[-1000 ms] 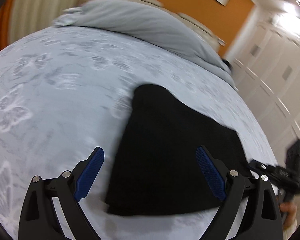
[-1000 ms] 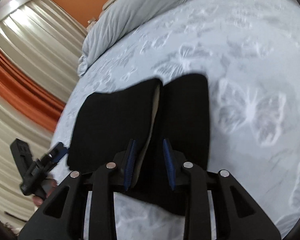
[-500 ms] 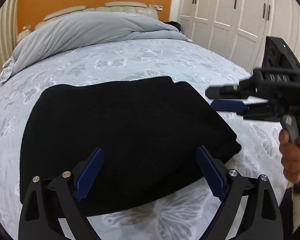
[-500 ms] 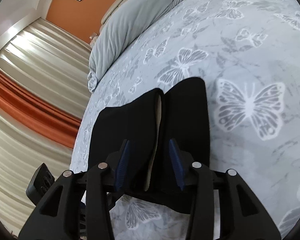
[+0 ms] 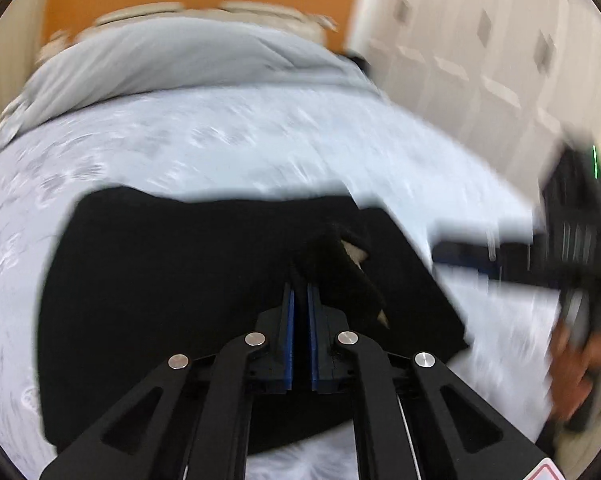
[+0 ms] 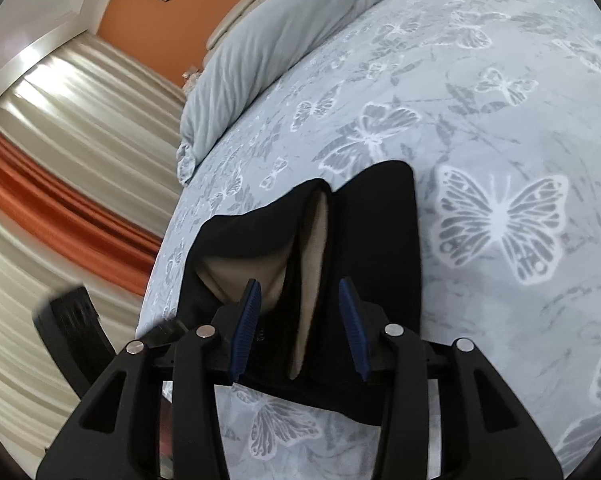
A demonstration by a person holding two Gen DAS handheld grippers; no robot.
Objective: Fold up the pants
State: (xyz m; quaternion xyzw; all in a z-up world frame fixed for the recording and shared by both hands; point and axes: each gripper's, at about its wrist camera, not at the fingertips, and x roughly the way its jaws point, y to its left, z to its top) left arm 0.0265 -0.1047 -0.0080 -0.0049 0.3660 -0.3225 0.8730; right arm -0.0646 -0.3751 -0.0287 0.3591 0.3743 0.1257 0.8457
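In the left wrist view, the left gripper [image 5: 300,300] has its blue-padded fingers [image 5: 287,328] pressed together on a raised pinch of the black fleece pants [image 5: 160,280]. The pinched fold stands up just past the fingertips and leans to their right, showing a sliver of pale lining. The rest of the folded garment lies flat on the bed, spreading to both sides of the fingers and further to their left. Beyond it stretches the pale blue butterfly-print bedsheet [image 5: 260,140], then a rumpled grey duvet [image 5: 172,64] at the head of the bed. Far right of the fingers, blurred, the right gripper [image 5: 480,256] points in over the sheet, held by the person's hand [image 5: 580,364].

In the right wrist view, the right gripper [image 6: 300,300] has its fingers [image 6: 246,320] apart and holds nothing. The pants [image 6: 376,248] lie between and beyond them, with a beige lining [image 6: 314,256] showing in the open slit straight ahead and in a lifted flap toward the left finger. To the right lies the sheet [image 6: 500,120]; far ahead is the duvet [image 6: 268,44], and far left hang cream and orange curtains [image 6: 60,184].
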